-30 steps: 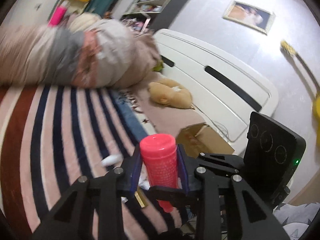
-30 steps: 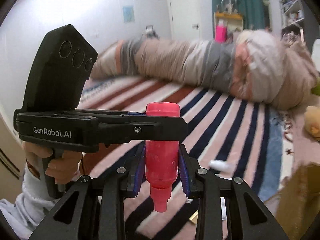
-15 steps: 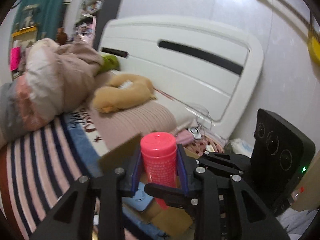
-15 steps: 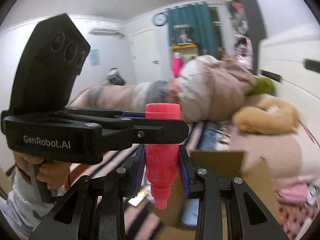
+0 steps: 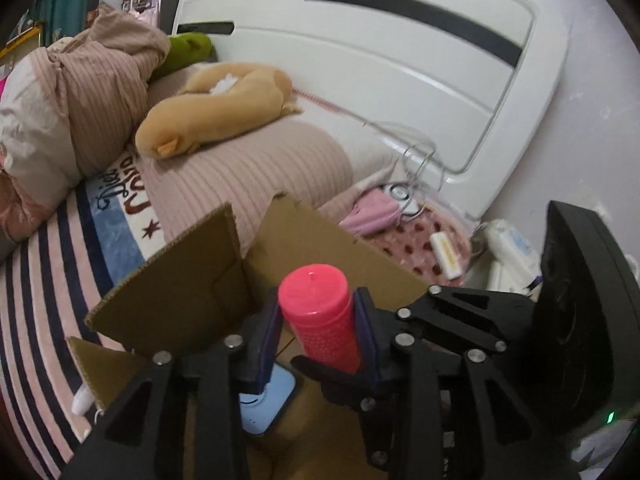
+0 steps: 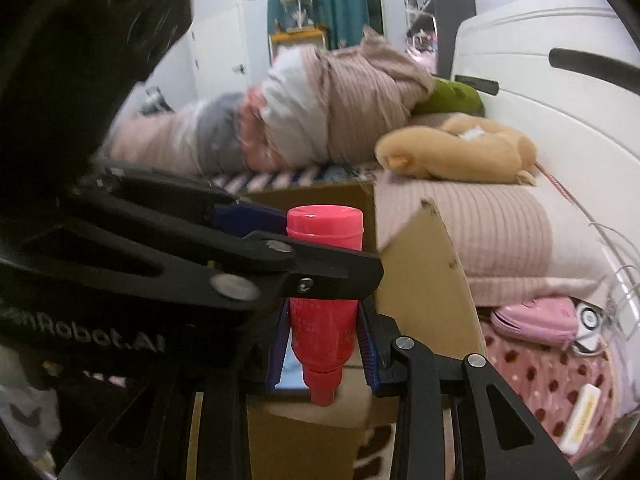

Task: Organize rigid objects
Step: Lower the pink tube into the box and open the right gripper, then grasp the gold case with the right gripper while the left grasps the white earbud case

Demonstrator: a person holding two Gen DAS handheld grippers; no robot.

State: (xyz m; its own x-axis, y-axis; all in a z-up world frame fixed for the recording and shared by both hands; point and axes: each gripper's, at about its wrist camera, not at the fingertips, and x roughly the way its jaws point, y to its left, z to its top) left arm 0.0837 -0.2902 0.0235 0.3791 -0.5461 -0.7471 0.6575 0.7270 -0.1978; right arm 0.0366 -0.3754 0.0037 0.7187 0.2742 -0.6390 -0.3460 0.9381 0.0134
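A pink plastic bottle (image 5: 320, 312) is held upside down, neck pointing down, by both grippers at once. My left gripper (image 5: 318, 340) is shut on its upper body; my right gripper (image 6: 322, 340) is shut on its lower body (image 6: 322, 320) near the neck. The bottle hangs over an open cardboard box (image 5: 192, 292) on the bed, seen also in the right wrist view (image 6: 424, 280). A light blue object (image 5: 264, 404) lies inside the box below the bottle.
A tan plush toy (image 5: 216, 100) lies on a pink ribbed pillow (image 5: 248, 168) before the white headboard (image 5: 380, 48). A rolled duvet (image 5: 72, 92) is on the left. A pink pouch (image 5: 372, 212), cables and a small white item (image 5: 446, 254) lie by the headboard.
Both grippers have swung with the bottle from over the striped bedding toward the headboard and now hold it over the open cardboard box, lower and closer to it.
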